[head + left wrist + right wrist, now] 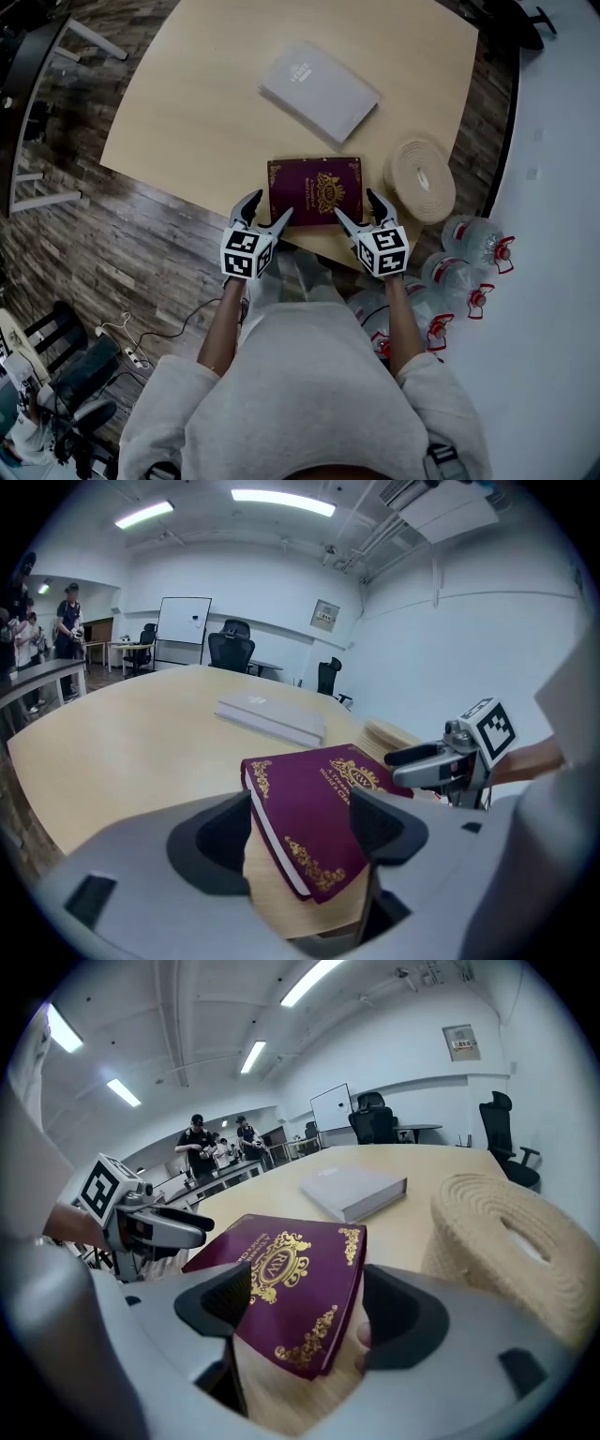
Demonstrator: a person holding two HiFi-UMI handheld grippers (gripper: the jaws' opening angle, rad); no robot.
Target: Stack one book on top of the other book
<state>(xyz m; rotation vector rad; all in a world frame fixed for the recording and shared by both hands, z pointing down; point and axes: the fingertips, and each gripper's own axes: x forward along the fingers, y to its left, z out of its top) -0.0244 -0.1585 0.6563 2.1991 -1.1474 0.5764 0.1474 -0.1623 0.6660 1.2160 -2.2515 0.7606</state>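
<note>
Nearby, gold-crested maroon book point(315, 190), left tongs point(270, 208), right tongs point(356, 206), both spread apart

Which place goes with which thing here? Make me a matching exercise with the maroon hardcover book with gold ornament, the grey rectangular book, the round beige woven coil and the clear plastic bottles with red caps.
Things
1. maroon hardcover book with gold ornament
2. grey rectangular book
3. round beige woven coil
4. clear plastic bottles with red caps

Places
A. off the table, down at its right
B. at the table's near edge, between the left gripper and the right gripper
C. farther back, near the table's middle
D. on the table, just right of the maroon book

Pairs: 1-B, 2-C, 3-D, 4-A
</note>
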